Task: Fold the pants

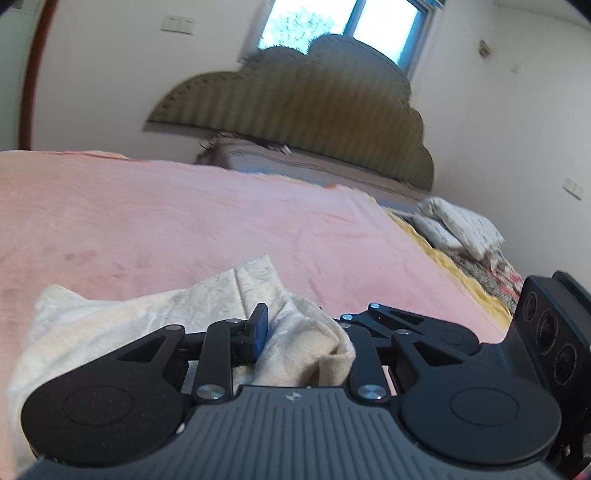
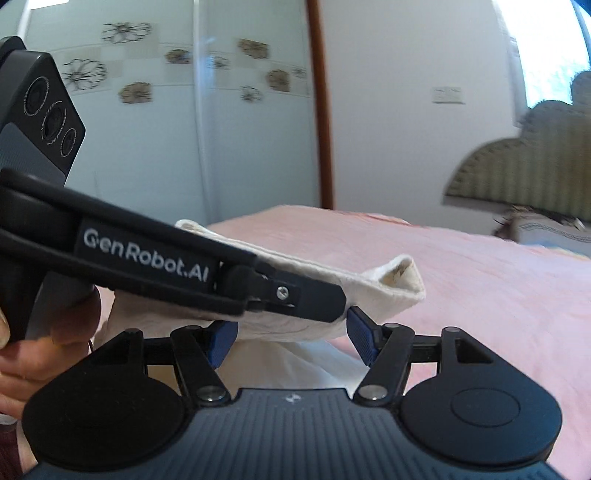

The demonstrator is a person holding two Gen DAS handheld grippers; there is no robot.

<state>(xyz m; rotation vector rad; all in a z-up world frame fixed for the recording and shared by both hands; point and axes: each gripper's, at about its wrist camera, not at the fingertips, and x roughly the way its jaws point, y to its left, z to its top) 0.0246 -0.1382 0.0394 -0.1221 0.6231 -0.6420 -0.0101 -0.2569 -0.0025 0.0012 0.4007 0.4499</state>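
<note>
The cream pants (image 1: 147, 314) lie bunched on a pink bedsheet (image 1: 184, 221). My left gripper (image 1: 301, 321) is shut on a thick fold of them; one blue pad (image 1: 260, 328) presses the cloth and the other finger is hidden behind it. In the right wrist view the left gripper (image 2: 325, 299) reaches in from the left and holds the folded pants (image 2: 388, 284) up off the sheet (image 2: 480, 295). My right gripper (image 2: 291, 332) stands open just below, its blue pads (image 2: 360, 338) wide apart on either side of the fold's lower edge. The right gripper's camera housing (image 1: 546, 328) shows at the right edge.
A padded headboard (image 1: 314, 110) stands at the far end of the bed under a window (image 1: 332, 22). Folded bedding (image 1: 454, 225) is piled at the right side. A wardrobe with flower patterns (image 2: 184, 110) and a brown door frame (image 2: 321, 110) stand behind. A person's hand (image 2: 55, 332) grips the left handle.
</note>
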